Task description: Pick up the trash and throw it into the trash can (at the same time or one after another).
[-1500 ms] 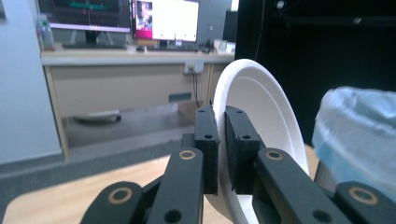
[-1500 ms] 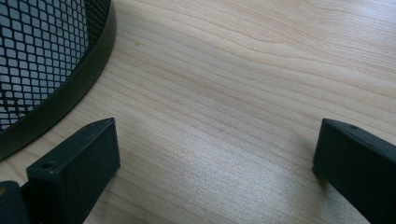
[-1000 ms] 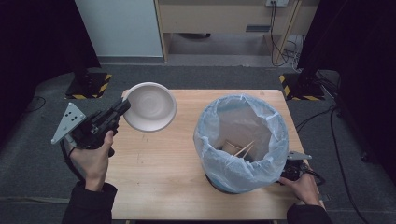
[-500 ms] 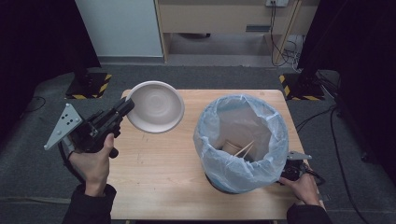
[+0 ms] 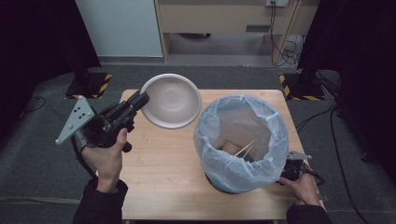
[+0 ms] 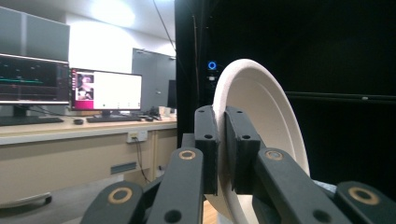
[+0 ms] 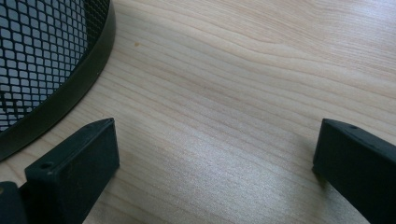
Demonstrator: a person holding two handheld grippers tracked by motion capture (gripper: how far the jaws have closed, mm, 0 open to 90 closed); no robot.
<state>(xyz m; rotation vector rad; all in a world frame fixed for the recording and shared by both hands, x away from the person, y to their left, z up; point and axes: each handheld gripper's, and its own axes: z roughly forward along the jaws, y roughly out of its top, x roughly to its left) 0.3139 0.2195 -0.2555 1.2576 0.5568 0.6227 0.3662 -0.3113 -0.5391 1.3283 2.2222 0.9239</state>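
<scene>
A white paper bowl (image 5: 172, 100) hangs tilted above the table's back left, pinched at its rim by my left gripper (image 5: 140, 100), which is shut on it. In the left gripper view the bowl (image 6: 264, 121) stands on edge between the two black jaws of the left gripper (image 6: 223, 149). A black mesh bin lined with a pale blue bag (image 5: 240, 137) stands at the right of the table, with a paper cup and wooden sticks inside. My right gripper (image 5: 292, 173) rests low by the bin's near right side. Seen in its own view, the right gripper (image 7: 215, 158) is open over bare wood.
The wooden table (image 5: 163, 172) has bare room in front of the bowl and left of the bin. The bin's mesh wall (image 7: 42, 60) is close on the left in the right gripper view. A desk with monitors (image 6: 105, 91) stands beyond the table.
My left gripper has lifted the bowl and carried it to the right, toward the bin, tilting it more upright. The right hand has stayed where it was.
</scene>
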